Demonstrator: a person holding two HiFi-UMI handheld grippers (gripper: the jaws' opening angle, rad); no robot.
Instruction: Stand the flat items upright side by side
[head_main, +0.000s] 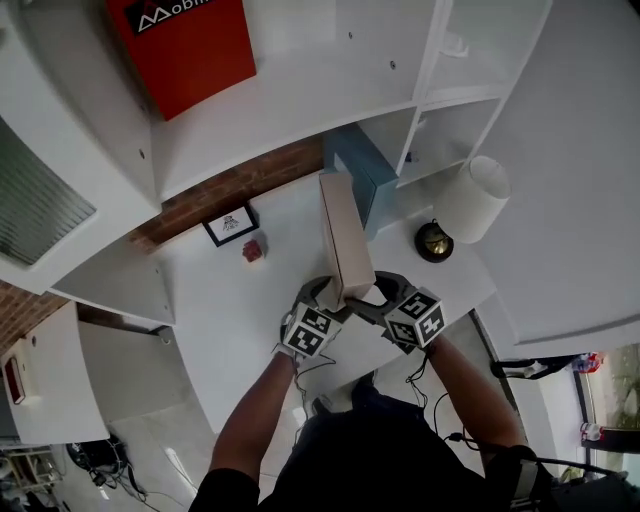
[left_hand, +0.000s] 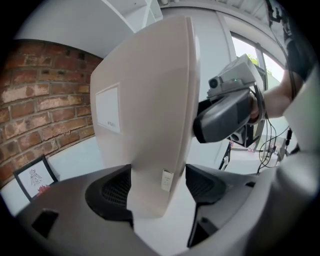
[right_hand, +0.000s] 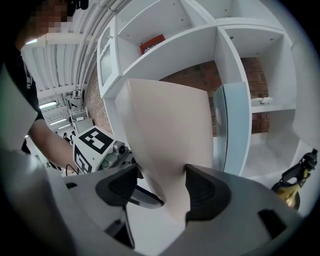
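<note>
A flat beige box (head_main: 345, 235) stands on edge on the white shelf (head_main: 230, 310), its far end toward the brick back wall. My left gripper (head_main: 322, 296) holds its near lower end from the left, and my right gripper (head_main: 385, 291) holds it from the right. In the left gripper view the box (left_hand: 150, 100) fills the gap between both pads of the left gripper (left_hand: 159, 187). The right gripper view shows its lower corner (right_hand: 172, 130) pinched in the right gripper (right_hand: 161, 187). A pale blue flat item (head_main: 365, 170) stands upright just right of the box, against the shelf divider.
A small framed picture (head_main: 230, 225) and a small red object (head_main: 253, 248) sit to the left near the brick wall. To the right are a black and gold round object (head_main: 434, 241) and a white cylinder (head_main: 472, 198). A red box (head_main: 185, 45) stands on the upper shelf.
</note>
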